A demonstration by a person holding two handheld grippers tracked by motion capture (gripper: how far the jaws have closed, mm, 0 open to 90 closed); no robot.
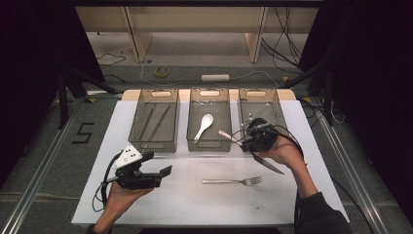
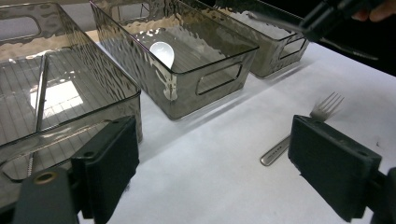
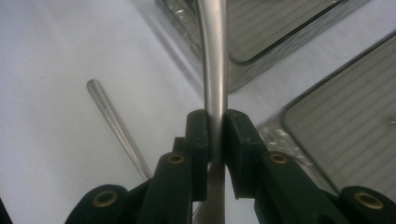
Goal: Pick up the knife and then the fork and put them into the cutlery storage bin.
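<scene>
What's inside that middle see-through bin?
The middle bin holds one white spoon, bowl toward the far end. The clear walls show nothing else inside; only the wavy near wall blurs the floor right behind it.

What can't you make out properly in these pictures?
- Knife, right gripper view: the picture's top edge cuts its handle end, and the right tongs, shut on it, hide its middle.
- Fork, left gripper view: handle end hidden behind a pad of the open left tongs.
- Right bin, high view: contents hidden by the hand.

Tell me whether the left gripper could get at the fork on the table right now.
Probably yes. The left gripper has its jaws open with nothing between them, and the fork lies flat on bare white table beside it, with nothing in between. The right gripper, shut on a knife, is held above.
</scene>
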